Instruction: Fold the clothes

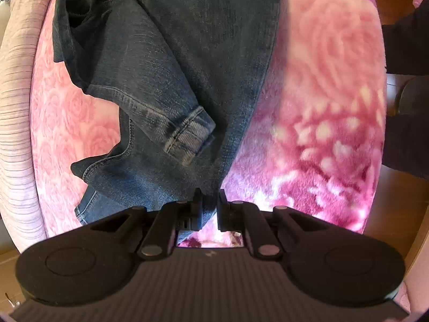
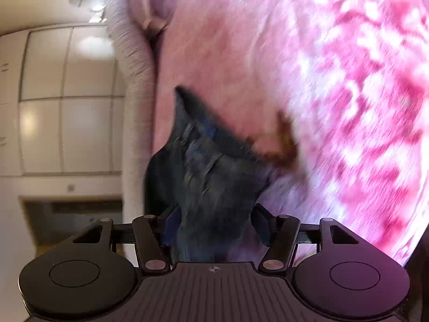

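The jeans (image 1: 171, 86) lay half-folded on the pink blanket (image 1: 321, 86). The left hand-held gripper (image 1: 209, 204) pinched their near edge, probably to anchor the fold. The right hand-held gripper (image 2: 214, 230) stood spread with denim loose between its jaws, apparently releasing it.

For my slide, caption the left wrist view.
Left gripper shut on the edge of jeans spread over a pink floral blanket.
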Available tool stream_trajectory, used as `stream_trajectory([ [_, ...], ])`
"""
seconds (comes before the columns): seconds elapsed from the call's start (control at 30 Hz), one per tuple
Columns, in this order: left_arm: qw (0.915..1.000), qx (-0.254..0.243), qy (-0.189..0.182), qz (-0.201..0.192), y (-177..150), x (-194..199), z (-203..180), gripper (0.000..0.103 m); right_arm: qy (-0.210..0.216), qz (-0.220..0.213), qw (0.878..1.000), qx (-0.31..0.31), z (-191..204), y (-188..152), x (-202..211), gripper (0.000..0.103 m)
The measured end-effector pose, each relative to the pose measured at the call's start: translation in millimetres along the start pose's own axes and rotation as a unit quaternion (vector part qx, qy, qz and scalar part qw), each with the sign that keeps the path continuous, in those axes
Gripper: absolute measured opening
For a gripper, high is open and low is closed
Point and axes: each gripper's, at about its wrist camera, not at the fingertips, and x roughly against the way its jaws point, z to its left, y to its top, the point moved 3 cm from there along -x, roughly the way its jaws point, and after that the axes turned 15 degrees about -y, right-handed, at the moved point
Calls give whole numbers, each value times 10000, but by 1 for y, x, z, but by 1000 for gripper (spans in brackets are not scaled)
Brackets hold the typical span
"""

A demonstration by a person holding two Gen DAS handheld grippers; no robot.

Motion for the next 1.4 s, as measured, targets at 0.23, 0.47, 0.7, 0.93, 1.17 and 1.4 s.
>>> stream_trajectory([
  [0.23,9996,257,149,20,9,10,-1,6,-764,312,9938,750,19,20,-34,17],
  [0.47,9972,168,6,-734,66,74,-30,7,-894,-134,9748,2040,88,95,-6,14],
  [0.7,9934,564,-568,-821,105,78,-75,10,-1804,-288,9403,2871,81,129,-6,16],
  [0.93,9883,1405,-406,-424,24,71,-77,25,-3105,-1330,8717,3549,85,74,22,36],
  [1.17,9892,1353,306,-479,-38,31,-1,53,-2713,-699,8101,5150,123,-68,-6,37],
  [1.4,9394,3065,-313,-1507,-82,-5,133,59,-2400,33,7760,5832,131,-223,-54,39],
])
